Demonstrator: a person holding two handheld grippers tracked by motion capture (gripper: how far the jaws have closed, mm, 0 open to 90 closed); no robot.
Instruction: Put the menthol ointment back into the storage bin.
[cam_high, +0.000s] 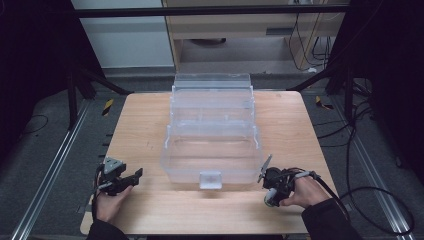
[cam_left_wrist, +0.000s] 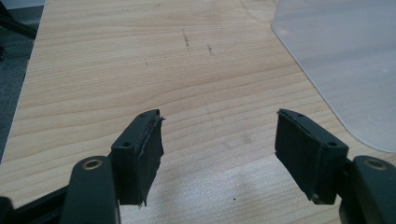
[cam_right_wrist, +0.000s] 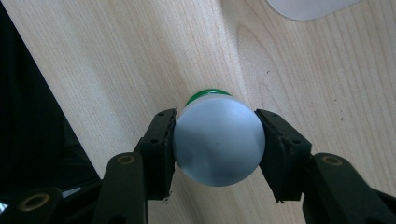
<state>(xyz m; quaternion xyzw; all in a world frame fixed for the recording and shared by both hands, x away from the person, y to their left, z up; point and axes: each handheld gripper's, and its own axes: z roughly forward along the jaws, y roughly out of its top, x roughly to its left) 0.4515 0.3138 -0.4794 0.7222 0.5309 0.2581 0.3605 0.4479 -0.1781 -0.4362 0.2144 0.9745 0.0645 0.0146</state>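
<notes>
A clear plastic storage box (cam_high: 212, 135) with stepped tiers stands open in the middle of the wooden table (cam_high: 140, 120). My right gripper (cam_right_wrist: 215, 140) is shut on a small bottle with a pale grey round end (cam_right_wrist: 218, 142) and a green part behind it (cam_right_wrist: 205, 95), held just above the wood. In the high view this gripper (cam_high: 272, 187) sits right of the box's front corner, the bottle (cam_high: 270, 195) pointing down. My left gripper (cam_left_wrist: 219, 144) is open with nothing between its jaws. It rests at the table's front left (cam_high: 120, 180).
A corner of the clear box (cam_left_wrist: 345, 60) lies to the upper right in the left gripper view. The table's left edge (cam_left_wrist: 28, 93) is close. Cables trail on the floor at the right (cam_high: 360, 150). Metal rails (cam_high: 55, 165) run beside the table.
</notes>
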